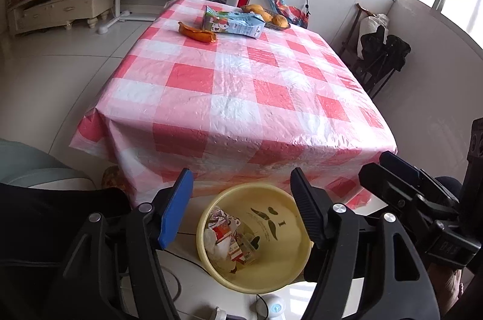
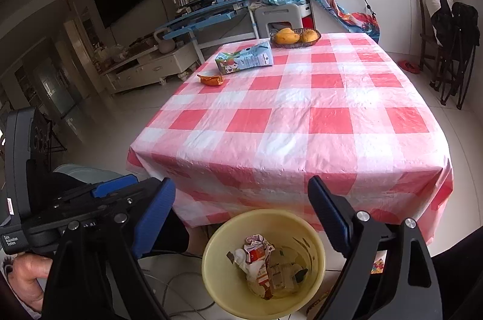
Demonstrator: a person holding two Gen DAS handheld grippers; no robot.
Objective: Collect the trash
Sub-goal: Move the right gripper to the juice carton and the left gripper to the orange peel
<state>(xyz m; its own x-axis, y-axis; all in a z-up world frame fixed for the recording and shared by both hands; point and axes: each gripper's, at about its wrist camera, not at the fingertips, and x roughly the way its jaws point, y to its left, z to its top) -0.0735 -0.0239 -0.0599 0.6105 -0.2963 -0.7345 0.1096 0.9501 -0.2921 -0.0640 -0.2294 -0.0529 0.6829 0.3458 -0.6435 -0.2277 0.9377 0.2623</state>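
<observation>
Two pairs of tongs hang over the yellow bin [image 1: 297,232], and both stand apart with nothing between the pads. Largest in the scene, the table [image 2: 302,120] under its red-and-white checked cloth is bare across its near half. The bin stands on the floor just in front of the table's near edge and already holds crumpled wrappers [image 2: 256,255] and paper. At the table's far end lie the remaining pieces: a flattened milk carton [image 2: 244,58], and just beside it an orange peel [image 2: 211,79]. The fruit basket [image 2: 295,36] behind them looks like food to keep, not trash.

The left tongs [image 1: 241,206] sit squarely above the bin mouth; the right tongs [image 2: 241,217] frame it from the other side. The drop seems done, so the next step is probably a long reach to the far end. The carton would best be taken across its thin side, the peel pinched low against the cloth.
</observation>
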